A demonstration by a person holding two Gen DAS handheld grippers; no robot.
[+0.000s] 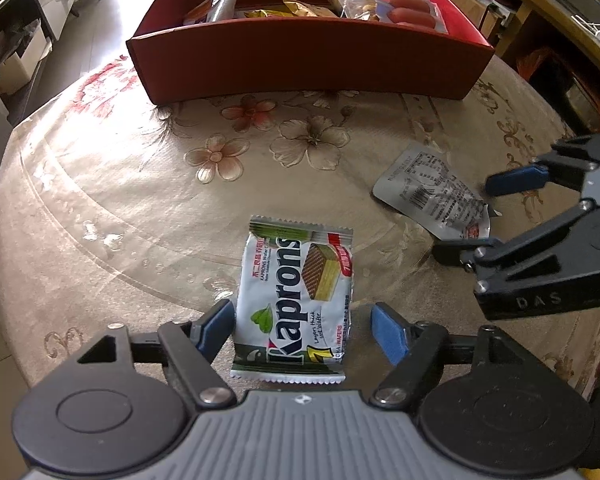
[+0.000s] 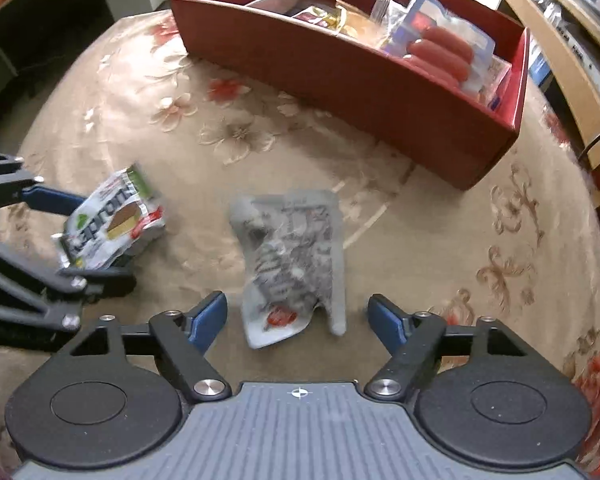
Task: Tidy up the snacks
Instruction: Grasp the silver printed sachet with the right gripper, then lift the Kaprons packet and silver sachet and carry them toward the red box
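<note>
A white and green Kaprons wafer packet (image 1: 296, 300) lies flat on the floral tablecloth, between the blue pads of my left gripper (image 1: 302, 320). The jaws are open, with a gap showing at the right pad. A silver printed pouch (image 2: 292, 256), blurred, lies between the fingers of my right gripper (image 2: 298, 306), which is open with space on both sides. In the left wrist view the right gripper (image 1: 464, 216) straddles the near end of the silver pouch (image 1: 432, 196). The right wrist view shows the left gripper (image 2: 106, 240) around the wafer packet (image 2: 112, 220).
A red open box (image 1: 300, 64) stands at the far side of the round table (image 1: 140, 208), holding several snack packs, among them a sausage pack (image 2: 440, 48). Cabinets stand off to the left and wooden shelves to the right beyond the table edge.
</note>
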